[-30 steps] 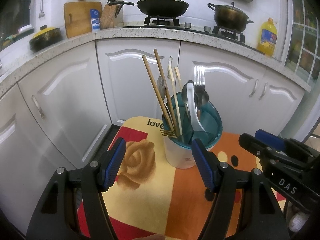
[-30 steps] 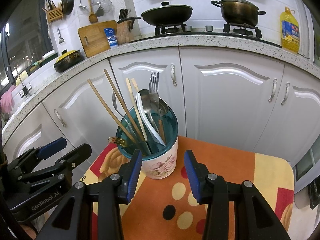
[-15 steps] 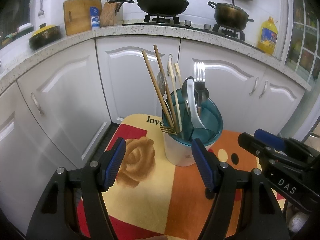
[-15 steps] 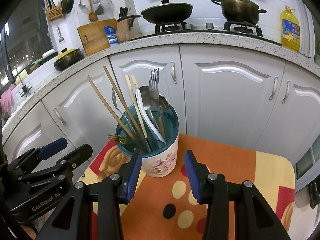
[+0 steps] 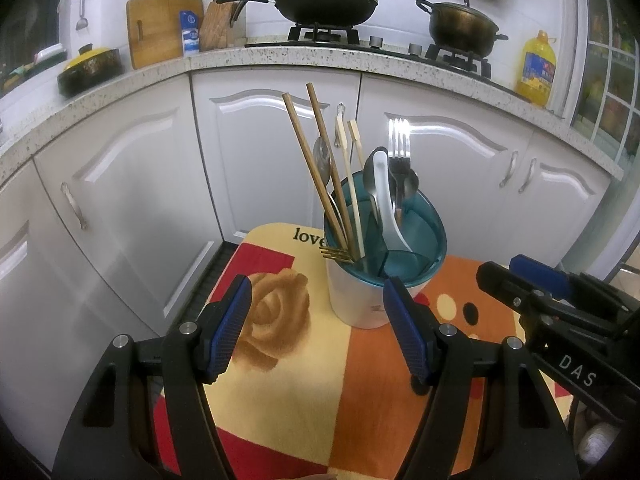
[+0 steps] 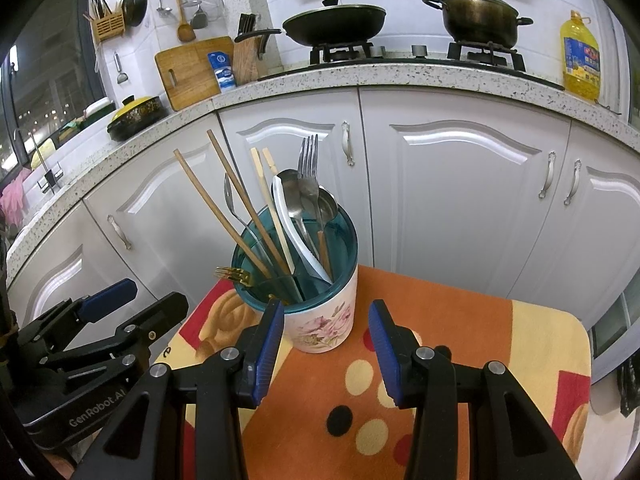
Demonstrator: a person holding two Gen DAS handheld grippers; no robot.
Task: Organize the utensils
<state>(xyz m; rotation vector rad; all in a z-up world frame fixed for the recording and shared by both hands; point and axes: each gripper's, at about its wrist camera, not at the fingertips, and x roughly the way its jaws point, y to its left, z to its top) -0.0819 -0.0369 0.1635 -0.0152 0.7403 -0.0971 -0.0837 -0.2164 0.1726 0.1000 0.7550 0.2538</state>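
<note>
Grippers first, since they're closest to the cameras: the left gripper [image 5: 318,320] has its jaws wide apart with nothing between them, hanging over the rose print on the cloth [image 5: 280,380]. The right gripper [image 6: 326,344] is also spread open and empty, sitting just in front of the holder [image 6: 320,320], with its left finger [image 6: 269,340] overlapping the holder's near edge in the right view, though I can't tell if it's actually touching. Each gripper shows up at the side of the other's view too.

Next out is the holder itself, a white cup with a pink flower print and a teal divided insert, standing upright on the orange part of the cloth, toward the far edge. Everything's already in it: two brown chopsticks [image 5: 316,152] leaning left, two pale chopsticks [image 5: 346,148] next to them, a white spoon [image 5: 384,192], a steel fork [image 5: 399,136] tines up, a couple of steel spoons, and a little gold fork [image 6: 234,275] poking out over the rim on the left side.

Behind that are white cabinets [image 6: 460,184] under a speckled counter [image 6: 400,76]. On the stove there's a wok [image 6: 334,24] and a pot [image 6: 478,16], with an oil bottle [image 6: 580,60] off right and a cutting board [image 6: 192,72] plus knife block [image 6: 246,56] off left.
</note>
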